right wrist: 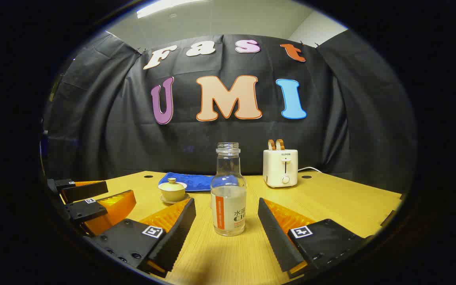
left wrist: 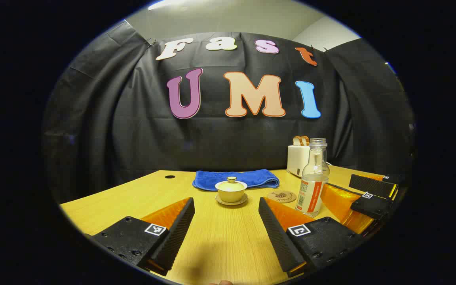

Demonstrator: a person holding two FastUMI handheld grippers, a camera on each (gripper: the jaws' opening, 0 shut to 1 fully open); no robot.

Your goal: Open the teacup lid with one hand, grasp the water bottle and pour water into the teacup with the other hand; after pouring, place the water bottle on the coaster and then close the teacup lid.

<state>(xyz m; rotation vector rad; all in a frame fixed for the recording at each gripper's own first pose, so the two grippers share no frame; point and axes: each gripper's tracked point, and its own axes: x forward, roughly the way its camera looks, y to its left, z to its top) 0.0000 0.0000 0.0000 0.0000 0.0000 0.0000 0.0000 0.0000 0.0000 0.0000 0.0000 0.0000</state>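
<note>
Step in hand: by my reading, the very start, the approach; the small cream ceramic teacup with its knobbed lid (left wrist: 231, 190) sat closed on its saucer and the clear glass water bottle with the orange-and-white label (right wrist: 228, 194) stood untouched and uncapped on the light wooden table (left wrist: 220, 245)
Left gripper (left wrist: 226, 225): fingers spread wide, holding nothing and touching nothing; it pointed straight at the teacup, which lay well ahead between the finger lines
Right gripper (right wrist: 226, 227): fingers spread wide and empty; the bottle stood upright between and just beyond the tips, apart from both pads
Teacup place: near the middle of the table, just in front of the folded blue towel (left wrist: 236, 179)
Bottle place: to the right of the teacup, just beside the round brown coaster (left wrist: 282, 196), which lay bare between the two
Further back: a white toaster with bread slices (right wrist: 280, 168) by the cloth wall
Next move, as I judge: the left gripper would need to advance and narrow onto the small lid knob, a fine target; the right would need to slide forward until the bottle body sat between its pads, then close squarely
</note>
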